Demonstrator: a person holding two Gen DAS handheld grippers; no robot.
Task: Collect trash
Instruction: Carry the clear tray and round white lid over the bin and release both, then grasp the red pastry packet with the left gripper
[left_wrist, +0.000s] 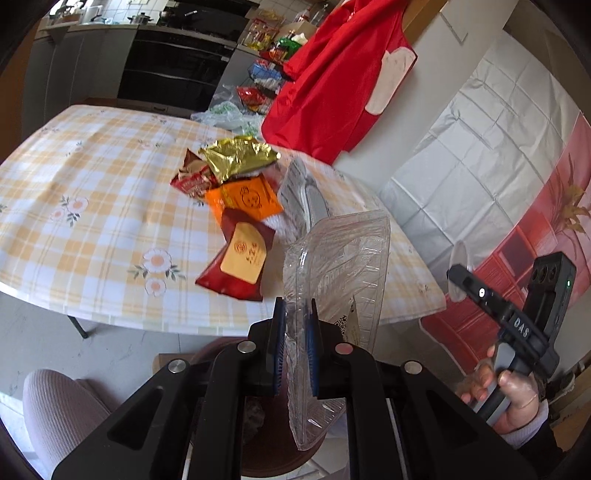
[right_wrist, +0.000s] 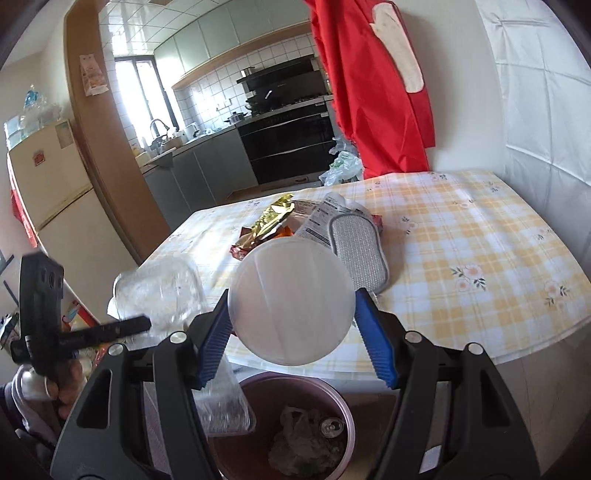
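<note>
- Left wrist view, nearest: the left gripper (left_wrist: 297, 343) has its jaws pressed together on one thin wall of a clear plastic clamshell box (left_wrist: 340, 266), which stands tilted up off the table edge. A pinch on the wall is likely the only grip such a wide, flimsy box allows.
- Right wrist view, nearest: the right gripper (right_wrist: 291, 332) has its jaws spread wide and clamped on the sides of one white round lid or cup (right_wrist: 290, 299), whose flat face is turned to the camera. I cannot tell which of the two it is.
- Below both grippers stands one round bin (right_wrist: 343, 410), already holding a crumpled bag and a drinks can. Both pieces look carried out over it so they can be dropped straight in.
- Past the bin is one table (left_wrist: 92, 192) under a yellow checked cloth.
- Trash still lying there, bunched together mid-table: four snack wrappers, namely a red and gold pack (left_wrist: 240, 258), an orange packet (left_wrist: 245, 199), a gold foil wrapper (left_wrist: 236, 155) and a red wrapper (left_wrist: 194, 179), and just beside them one silver pouch (left_wrist: 303, 192).
- Farthest: one red cloth (left_wrist: 340, 74) hanging behind the table.
</note>
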